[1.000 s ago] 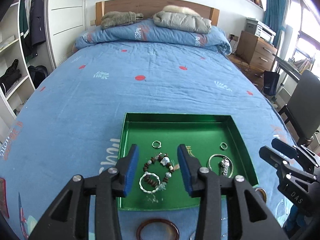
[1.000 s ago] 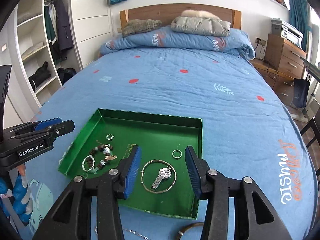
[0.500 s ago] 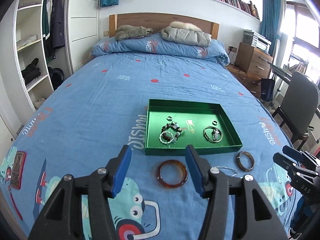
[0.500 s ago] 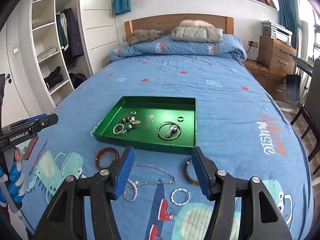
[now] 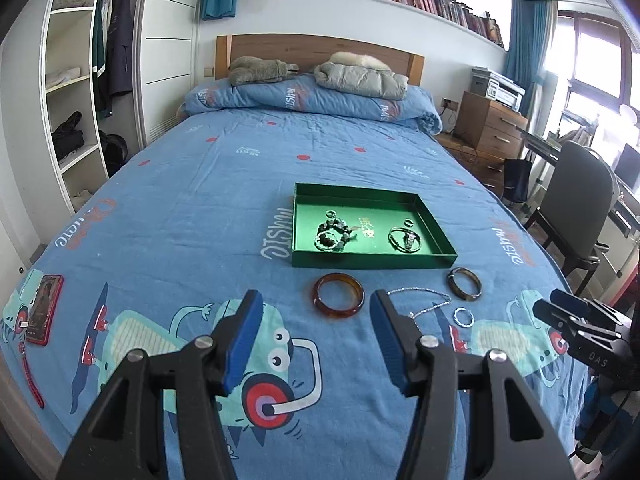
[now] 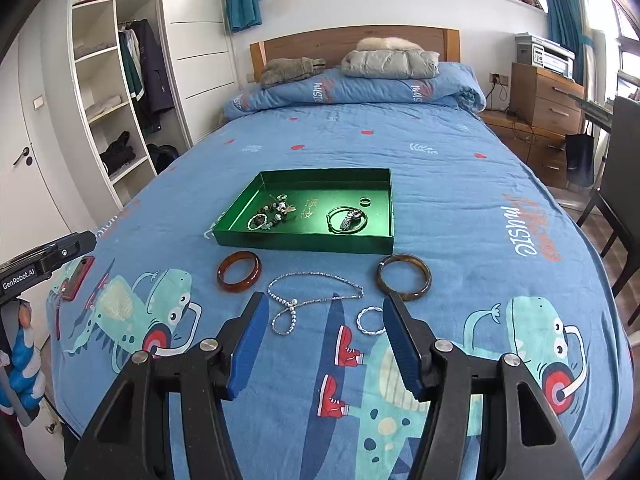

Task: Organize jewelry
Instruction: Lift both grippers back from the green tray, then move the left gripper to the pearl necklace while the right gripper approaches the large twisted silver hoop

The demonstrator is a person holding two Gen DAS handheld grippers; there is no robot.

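Nearest, the left gripper [image 5: 316, 336] hangs over the blue bed [image 5: 192, 216] with its fingers [image 5: 244, 336] spread wide and nothing between them. The right gripper [image 6: 324, 340] is likewise parted and empty. Just beyond them on the cover lie a reddish bangle [image 6: 239, 271], a silver necklace [image 6: 308, 296], a small twisted silver ring [image 6: 370, 321] and a dark brown bangle [image 6: 404, 277], all apart from one another. Just past these sits the green tray [image 6: 304, 240], holding a beaded bracelet [image 6: 269, 216], a silver bangle with a watch inside it [image 6: 347, 219] and two small rings [image 6: 365, 201]. A red phone [image 5: 42, 308] lies near the bed's left edge. At the far end are pillows and the headboard.
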